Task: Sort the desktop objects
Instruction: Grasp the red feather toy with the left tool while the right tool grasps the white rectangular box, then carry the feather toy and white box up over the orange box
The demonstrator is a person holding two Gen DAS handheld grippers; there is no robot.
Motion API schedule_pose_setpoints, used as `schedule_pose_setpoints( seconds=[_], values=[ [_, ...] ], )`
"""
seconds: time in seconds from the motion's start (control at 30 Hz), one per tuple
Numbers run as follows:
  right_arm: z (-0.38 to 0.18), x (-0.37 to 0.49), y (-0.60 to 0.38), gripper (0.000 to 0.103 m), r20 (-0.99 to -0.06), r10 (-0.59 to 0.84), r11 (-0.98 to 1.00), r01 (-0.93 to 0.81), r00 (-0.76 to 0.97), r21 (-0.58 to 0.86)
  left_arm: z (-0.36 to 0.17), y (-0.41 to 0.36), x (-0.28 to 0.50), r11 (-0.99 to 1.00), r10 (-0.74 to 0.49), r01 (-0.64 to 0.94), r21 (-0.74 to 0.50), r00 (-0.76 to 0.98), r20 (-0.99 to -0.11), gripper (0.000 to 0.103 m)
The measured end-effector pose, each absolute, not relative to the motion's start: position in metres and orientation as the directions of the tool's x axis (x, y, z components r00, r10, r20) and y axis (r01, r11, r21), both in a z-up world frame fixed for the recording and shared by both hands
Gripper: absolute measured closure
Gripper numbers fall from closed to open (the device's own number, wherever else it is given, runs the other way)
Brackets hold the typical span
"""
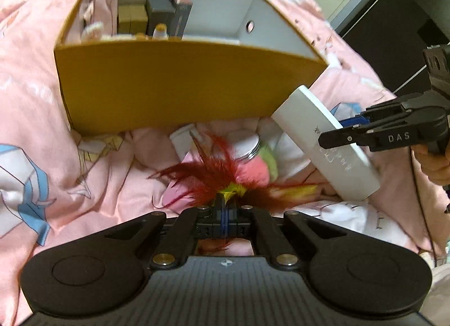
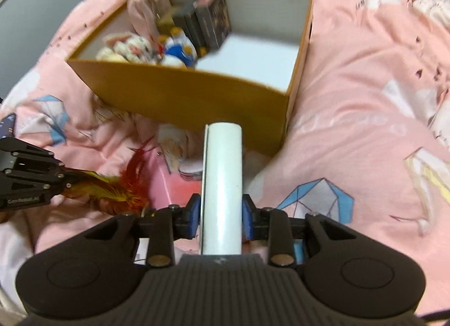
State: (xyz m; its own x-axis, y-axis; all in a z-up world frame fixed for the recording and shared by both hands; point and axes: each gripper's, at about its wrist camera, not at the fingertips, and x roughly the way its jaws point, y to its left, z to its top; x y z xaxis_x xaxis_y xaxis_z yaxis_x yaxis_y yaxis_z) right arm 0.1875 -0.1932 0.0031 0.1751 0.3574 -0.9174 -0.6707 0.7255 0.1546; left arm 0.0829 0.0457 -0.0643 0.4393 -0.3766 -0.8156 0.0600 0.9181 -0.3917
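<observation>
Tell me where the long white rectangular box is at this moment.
The long white rectangular box is gripped by the right gripper, just in front of the mustard cardboard box, above the pink bedding.

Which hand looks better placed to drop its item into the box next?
Right, probably. The right gripper holds the white case aimed at the box's bare white floor. The left gripper holds the feather toy lower, below the box's front wall.

Red-yellow feather tuft (image 1: pixel 222 177) lifted; white box (image 2: pixel 222 182) (long) upright — orange bin (image 2: pixel 197 98) behind.
</observation>
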Motion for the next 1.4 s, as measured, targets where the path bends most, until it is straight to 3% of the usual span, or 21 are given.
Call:
schedule_pose_setpoints(
  seconds=[0.47,1.13,1.4],
  values=[
    [0.055,0.177,-0.2,0.072,-0.826,0.477,0.698,-0.7,0.3,0.149,-0.001,0.056,0.076,0.896,-0.404,0.099,-0.434,0.591,-0.698,0.103],
    [0.108,0.239,-0.163,0.072,-0.648,0.563,0.771,-0.608,0.512,0.19,0.103,0.079,0.132,0.923,-0.301,0.13,-0.361,0.83,-0.469,0.103],
    [0.063,0.291,-0.123,0.072,-0.745,0.413,0.838,-0.539,0.524,0.085,0.083,0.077,0.175,0.93,-0.276,0.094,-0.355,0.818,-0.506,0.103]
  ],
)
